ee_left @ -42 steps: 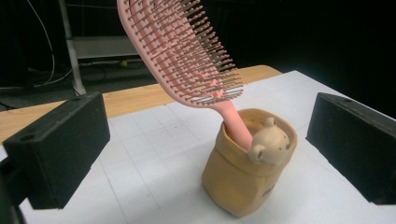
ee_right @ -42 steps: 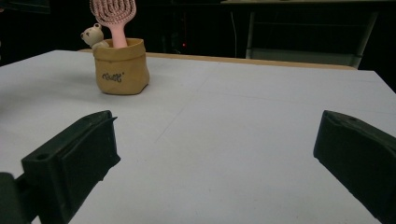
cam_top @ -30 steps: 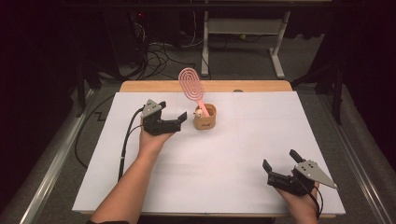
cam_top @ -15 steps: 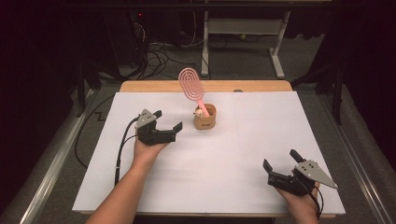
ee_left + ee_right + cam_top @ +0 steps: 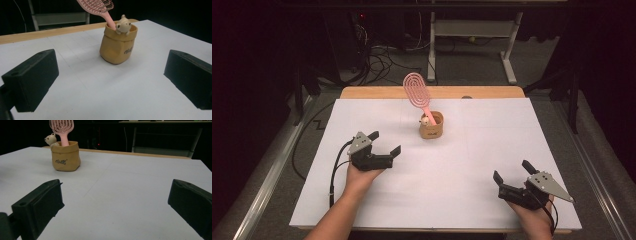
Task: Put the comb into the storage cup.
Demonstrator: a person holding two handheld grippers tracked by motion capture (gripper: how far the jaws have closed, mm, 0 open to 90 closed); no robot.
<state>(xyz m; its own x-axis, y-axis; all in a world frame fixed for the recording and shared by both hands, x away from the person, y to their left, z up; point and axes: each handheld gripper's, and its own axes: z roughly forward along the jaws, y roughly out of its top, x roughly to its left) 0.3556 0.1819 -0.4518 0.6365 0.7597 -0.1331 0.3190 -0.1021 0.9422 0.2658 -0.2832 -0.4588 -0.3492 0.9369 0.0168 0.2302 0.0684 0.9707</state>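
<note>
We hold our left gripper [image 5: 385,143] with jaws apart, near the tan pot [image 5: 431,126] holding the pink hairbrush [image 5: 416,92] at the table's far middle; our right gripper [image 5: 513,175], jaws apart, rests near right.

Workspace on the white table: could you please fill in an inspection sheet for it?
Surface: white table sheet, wooden strip along the far edge.
Job's things: pink oval hairbrush standing handle-down in a tan bag-shaped holder with a small bear figure on its rim.
Clutter: nothing seen.
Grippers: left gripper and right gripper both open, empty, apart from the holder.
Cables: black cable trailing from the left gripper.
Surroundings: dark floor, cables, grey table frame behind.
</note>
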